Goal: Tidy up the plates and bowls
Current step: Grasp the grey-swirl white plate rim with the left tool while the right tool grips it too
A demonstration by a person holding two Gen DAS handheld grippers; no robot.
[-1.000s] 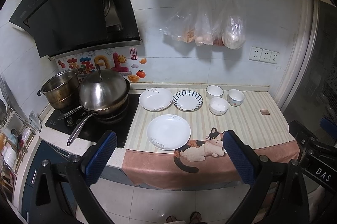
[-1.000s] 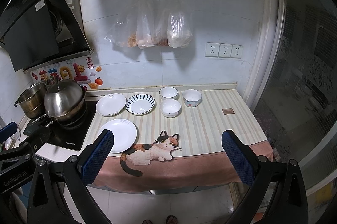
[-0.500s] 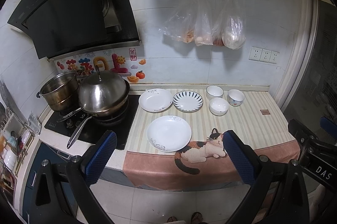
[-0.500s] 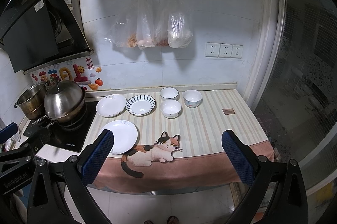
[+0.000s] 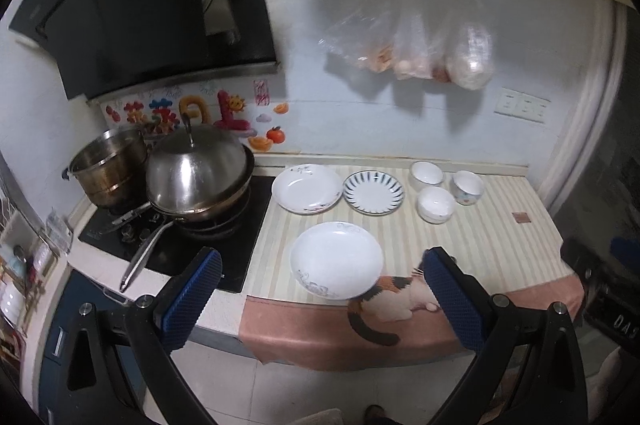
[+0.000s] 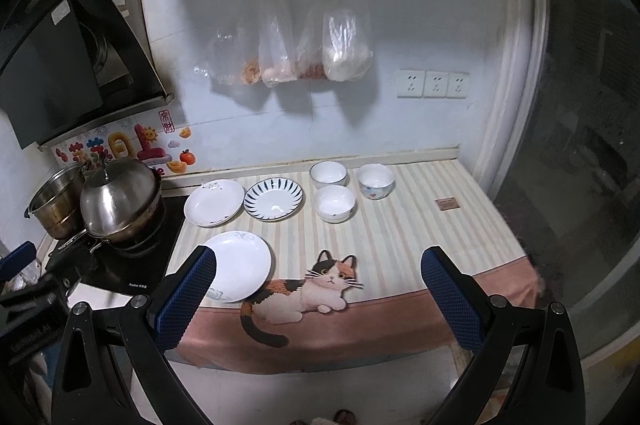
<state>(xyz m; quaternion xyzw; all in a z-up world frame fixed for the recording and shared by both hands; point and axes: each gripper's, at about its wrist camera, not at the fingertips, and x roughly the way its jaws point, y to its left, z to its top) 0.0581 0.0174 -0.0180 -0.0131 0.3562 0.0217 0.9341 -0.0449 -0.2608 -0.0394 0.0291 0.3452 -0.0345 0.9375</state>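
**3 plates, 3 bowls on the counter; both grippers empty**

Landmark: cat print [image 6: 320, 289] on the striped cloth. One white plate [image 6: 238, 265] just left of it. Behind it, 2 more: white plate [image 6: 214, 202] and blue-striped plate [image 6: 274, 199]. 3 bowls [image 6: 334, 203] behind, clustered, all look empty. Left gripper [image 5: 320, 289] and right gripper [image 6: 318, 285]: fingers spread wide, holding nothing, short of the counter.

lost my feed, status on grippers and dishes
Left gripper open, empty. Right gripper open, empty. Three plates and three bowls separate on the counter, none stacked. Nothing blocking.
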